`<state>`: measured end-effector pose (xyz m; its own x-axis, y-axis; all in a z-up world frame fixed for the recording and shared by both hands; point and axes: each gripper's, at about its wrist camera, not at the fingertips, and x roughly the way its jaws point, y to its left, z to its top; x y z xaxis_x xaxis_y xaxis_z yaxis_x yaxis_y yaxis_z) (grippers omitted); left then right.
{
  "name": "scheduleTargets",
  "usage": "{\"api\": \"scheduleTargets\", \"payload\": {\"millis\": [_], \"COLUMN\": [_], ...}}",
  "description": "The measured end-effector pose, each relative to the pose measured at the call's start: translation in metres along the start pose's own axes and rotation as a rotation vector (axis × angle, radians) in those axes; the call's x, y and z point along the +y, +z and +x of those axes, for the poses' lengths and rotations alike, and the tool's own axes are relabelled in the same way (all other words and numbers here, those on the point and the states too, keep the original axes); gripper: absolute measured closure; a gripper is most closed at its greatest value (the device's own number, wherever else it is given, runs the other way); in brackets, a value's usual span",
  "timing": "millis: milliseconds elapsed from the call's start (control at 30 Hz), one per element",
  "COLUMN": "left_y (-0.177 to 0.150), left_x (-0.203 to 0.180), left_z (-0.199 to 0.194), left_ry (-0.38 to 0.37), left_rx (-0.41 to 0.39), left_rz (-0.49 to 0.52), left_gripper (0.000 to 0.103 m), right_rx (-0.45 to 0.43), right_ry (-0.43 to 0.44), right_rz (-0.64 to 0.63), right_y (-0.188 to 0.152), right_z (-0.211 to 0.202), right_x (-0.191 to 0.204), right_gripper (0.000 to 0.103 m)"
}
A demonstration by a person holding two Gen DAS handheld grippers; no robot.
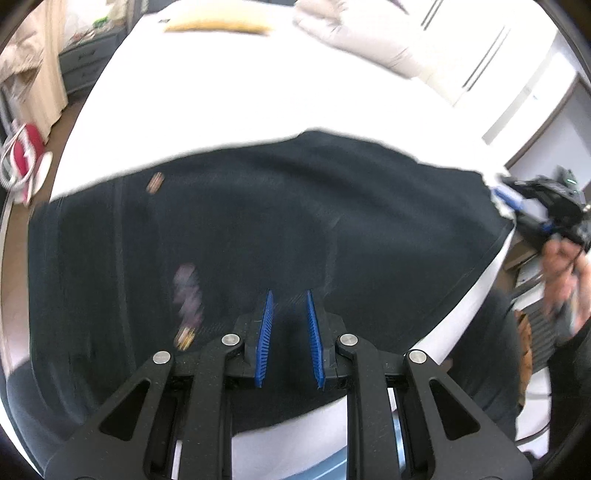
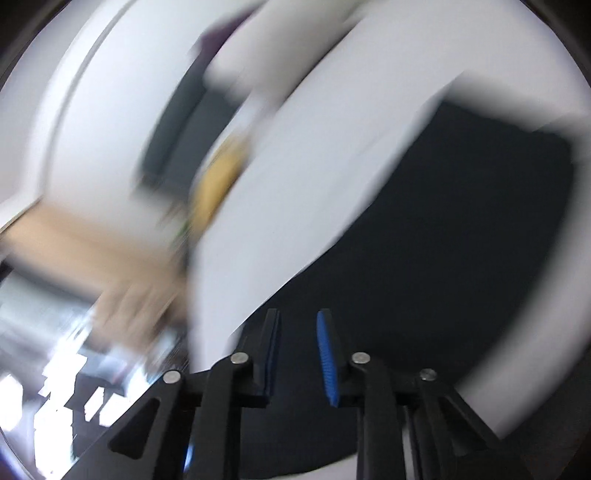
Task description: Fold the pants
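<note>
The dark navy pants (image 1: pixel 258 221) lie spread flat across the white bed (image 1: pixel 240 92), with a small tan label and a pale print on the left part. My left gripper (image 1: pixel 290 295) hovers over their near edge, open, nothing between its blue pads. In the left wrist view my right gripper (image 1: pixel 509 199) sits at the pants' right edge, held by a hand; its state there is unclear. In the blurred right wrist view the right gripper (image 2: pixel 297 314) is open over the dark pants (image 2: pixel 443 240), empty.
A beige pillow (image 1: pixel 354 33) and a flat yellow item (image 1: pixel 218 24) lie at the bed's far end. A grey dresser (image 1: pixel 88 62), a curtain and a red bag (image 1: pixel 26 151) stand left of the bed. White wardrobe doors (image 1: pixel 480 62) are at the right.
</note>
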<state>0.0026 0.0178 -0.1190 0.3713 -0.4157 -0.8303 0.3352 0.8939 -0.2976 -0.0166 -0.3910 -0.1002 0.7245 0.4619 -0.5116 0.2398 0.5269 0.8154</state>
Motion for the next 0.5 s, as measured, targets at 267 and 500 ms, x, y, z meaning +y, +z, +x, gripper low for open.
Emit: {"api": "scheduleTargets", "payload": {"millis": [267,500], "left_y": [0.053,0.04], "left_x": [-0.008,0.038], "left_z": [0.078,0.072], "left_ry": [-0.005,-0.007], "left_rx": [0.073,0.045], "left_rz": [0.021,-0.044], "left_gripper": [0.085,0.086], "right_rx": [0.415,0.001], "right_ry": [0.071,-0.076], "right_rz": [0.075,0.234], "right_y": [-0.042,0.078], "right_z": [0.173,0.078], "right_x": [0.002,-0.106], "right_gripper": [0.103,0.103]}}
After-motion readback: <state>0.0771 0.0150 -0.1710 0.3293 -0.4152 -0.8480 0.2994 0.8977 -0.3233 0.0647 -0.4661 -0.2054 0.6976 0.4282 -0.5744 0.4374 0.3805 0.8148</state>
